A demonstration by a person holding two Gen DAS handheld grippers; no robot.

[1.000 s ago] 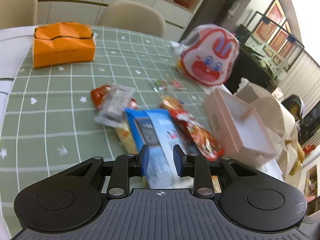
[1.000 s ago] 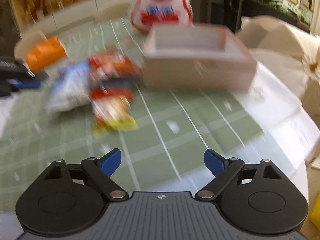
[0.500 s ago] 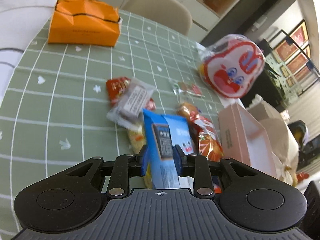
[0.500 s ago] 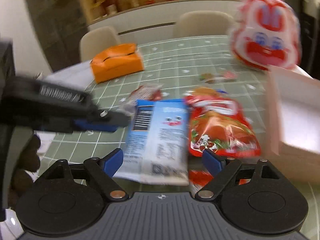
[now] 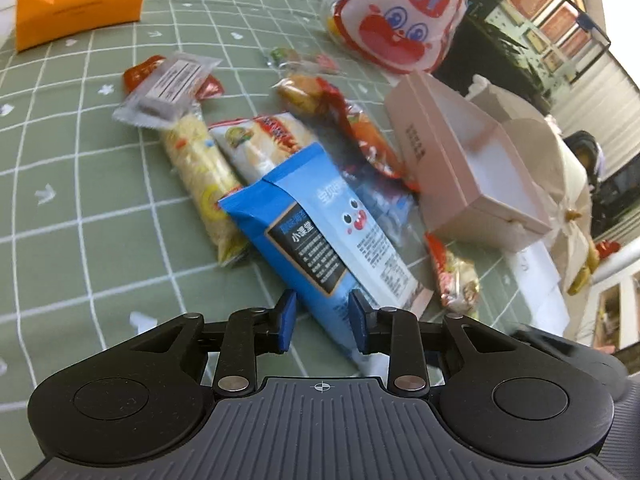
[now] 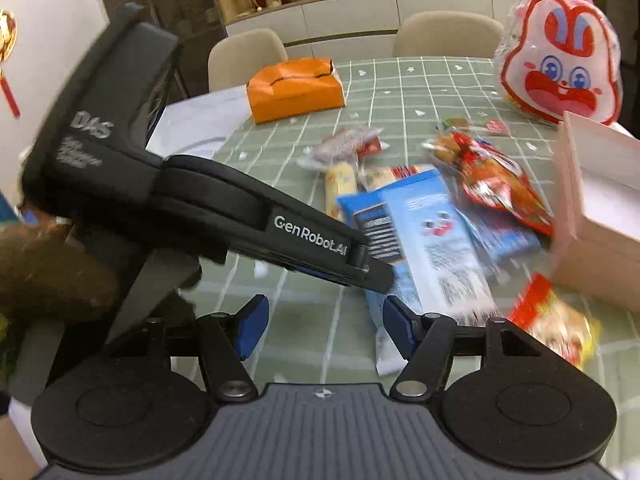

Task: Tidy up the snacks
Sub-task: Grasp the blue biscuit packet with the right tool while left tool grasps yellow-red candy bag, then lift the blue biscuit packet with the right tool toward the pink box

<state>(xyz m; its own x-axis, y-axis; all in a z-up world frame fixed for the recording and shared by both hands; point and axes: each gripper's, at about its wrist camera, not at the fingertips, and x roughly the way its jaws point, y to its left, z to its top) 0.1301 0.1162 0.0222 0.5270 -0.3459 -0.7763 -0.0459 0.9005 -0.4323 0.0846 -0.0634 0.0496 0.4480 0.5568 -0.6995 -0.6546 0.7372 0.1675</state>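
- Dining room, round table (image 5: 80, 184) with green grid cloth; beige chairs (image 6: 248, 54) and a white sideboard with figurines behind it.
- Orange tissue box (image 5: 76, 0) at the far side, well apart from the snack pile.
- Rabbit-face bag (image 5: 400, 16) stands at the far right, just behind the open pink box (image 5: 472, 168).
- Snack pile mid-table: grey-label packet (image 5: 168, 88) lying on a red one, yellow noodle-like packet (image 5: 204, 184), white-and-red packet (image 5: 264, 140), red chip bag (image 5: 352, 128) next to the pink box.
- Small red-yellow packet (image 5: 456, 276) lies by the pink box's near corner.
- Left gripper (image 5: 322, 322): jaws have just been opening a little, blue snack packet (image 5: 320, 240) between them; right pad touches the packet, left pad shows a thin gap, so the clamp looks loose; cannot tell for sure that it grips.
- Blue snack packet slants up from the left gripper, its far end over the pile.
- Right gripper (image 6: 326, 328): jaws have just been closing, partly apart, nothing clamped; the packet's white tail end lies just by its right pad.
- Left gripper body crosses the right wrist view; a hand (image 6: 44, 272) holds it at left.
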